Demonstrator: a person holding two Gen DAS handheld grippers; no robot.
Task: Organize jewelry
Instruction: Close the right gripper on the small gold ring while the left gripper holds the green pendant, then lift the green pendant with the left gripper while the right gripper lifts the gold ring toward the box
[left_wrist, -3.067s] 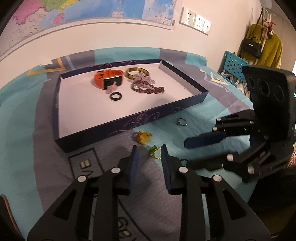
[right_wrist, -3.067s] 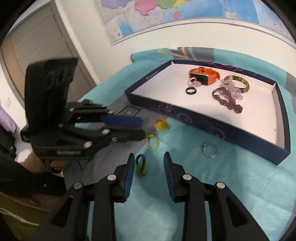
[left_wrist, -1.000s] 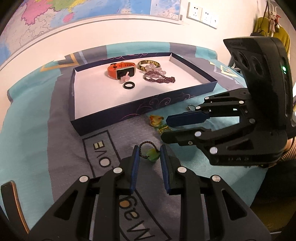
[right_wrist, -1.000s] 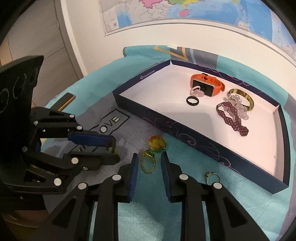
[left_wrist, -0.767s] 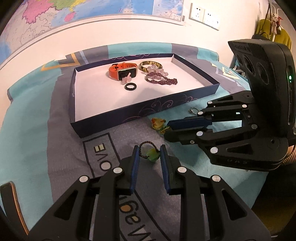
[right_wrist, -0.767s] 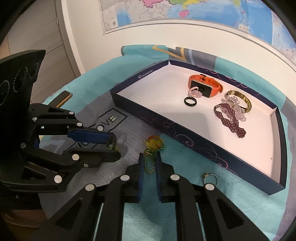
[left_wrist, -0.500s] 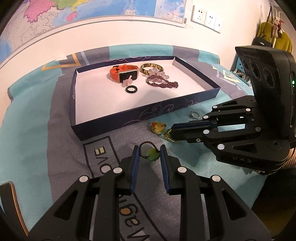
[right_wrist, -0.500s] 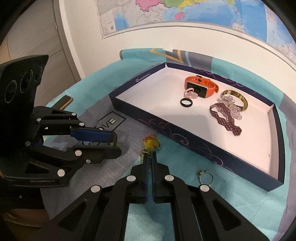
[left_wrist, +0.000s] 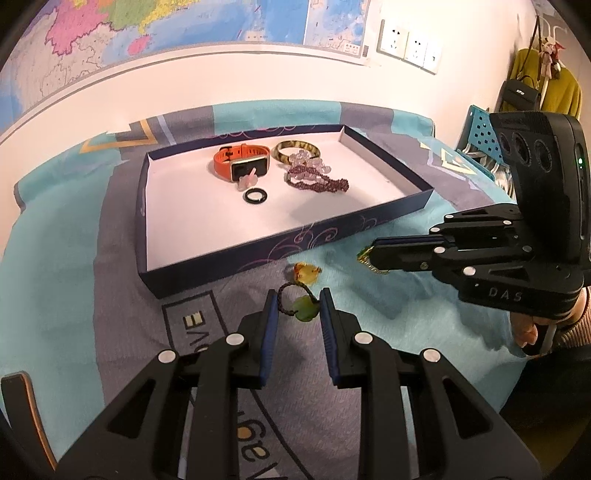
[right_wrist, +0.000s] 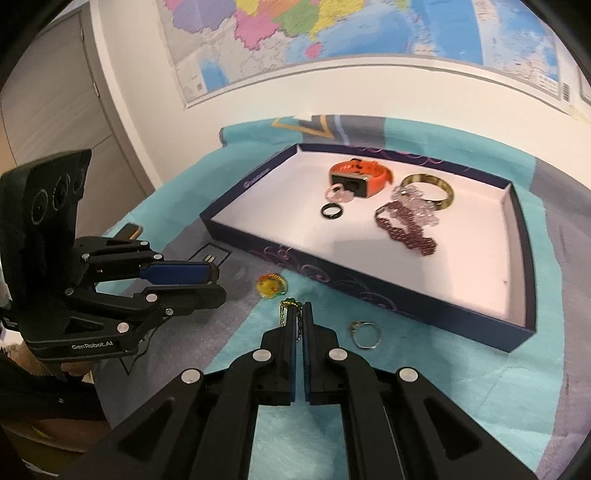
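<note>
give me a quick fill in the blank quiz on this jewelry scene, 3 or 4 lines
1. The watch lying in the box has a strap coloured ____.
2. The jaws of the right gripper are shut on a small ____ chain.
3. The green pendant sits between the jaws of the ____ gripper.
4. The silver ring lies ____ the box, on the cloth.

Missing words: orange; gold; left; outside

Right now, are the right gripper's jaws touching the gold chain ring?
Touching: the right wrist view shows the right gripper shut on the gold chain ring.
</note>
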